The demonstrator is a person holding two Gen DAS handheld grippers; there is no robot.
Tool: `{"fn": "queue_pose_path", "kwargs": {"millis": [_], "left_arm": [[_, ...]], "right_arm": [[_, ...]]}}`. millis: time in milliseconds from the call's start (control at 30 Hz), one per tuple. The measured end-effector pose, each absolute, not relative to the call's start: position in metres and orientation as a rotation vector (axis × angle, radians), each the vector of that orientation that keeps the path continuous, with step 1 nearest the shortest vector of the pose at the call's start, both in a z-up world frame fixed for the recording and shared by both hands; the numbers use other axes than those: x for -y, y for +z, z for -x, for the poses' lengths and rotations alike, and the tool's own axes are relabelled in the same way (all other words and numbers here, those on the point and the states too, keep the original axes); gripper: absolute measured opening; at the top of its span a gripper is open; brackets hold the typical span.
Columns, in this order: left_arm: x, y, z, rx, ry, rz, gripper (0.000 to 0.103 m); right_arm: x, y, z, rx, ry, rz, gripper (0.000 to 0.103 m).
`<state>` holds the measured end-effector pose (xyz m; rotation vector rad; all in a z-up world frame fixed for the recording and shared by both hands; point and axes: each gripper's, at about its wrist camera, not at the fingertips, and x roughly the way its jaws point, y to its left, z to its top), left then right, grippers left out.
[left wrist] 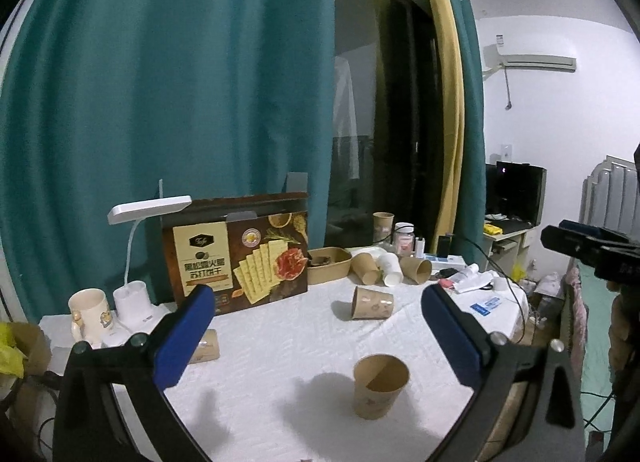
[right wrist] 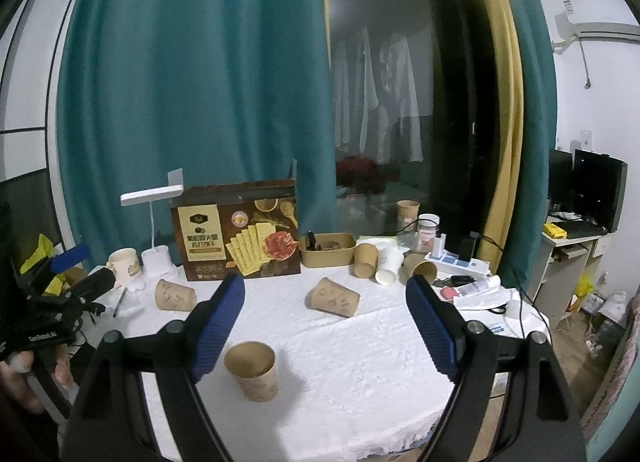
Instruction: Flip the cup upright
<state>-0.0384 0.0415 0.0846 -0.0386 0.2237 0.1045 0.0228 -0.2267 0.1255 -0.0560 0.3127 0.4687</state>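
A brown paper cup [left wrist: 379,386] stands upright on the white tablecloth near the front; it also shows in the right wrist view [right wrist: 253,370]. Another brown cup [left wrist: 371,303] lies on its side mid-table, also seen in the right wrist view [right wrist: 333,296]. A third brown cup [right wrist: 175,294] lies on its side at the left. My left gripper [left wrist: 316,336] is open and empty, above and behind the upright cup. My right gripper [right wrist: 326,328] is open and empty, with the upright cup just inside its left finger [right wrist: 218,328].
A cracker box [left wrist: 240,258] stands at the back beside a white desk lamp [left wrist: 134,294] and a mug [left wrist: 89,312]. A kraft tray [left wrist: 328,264] and several tipped cups [left wrist: 384,268] crowd the back right, with cables and a power strip [right wrist: 456,262].
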Motion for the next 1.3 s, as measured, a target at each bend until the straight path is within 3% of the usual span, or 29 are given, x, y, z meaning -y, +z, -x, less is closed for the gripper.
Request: {"fn": "queue_pose_path", "kwargs": {"millis": [1300], "left_arm": [[-0.042, 0.084, 0.028, -0.205, 0.132, 0.013, 0.103]], "right_arm": [[0.212, 0.112, -0.044, -0.346, 0.489, 0.057, 0.081]]}}
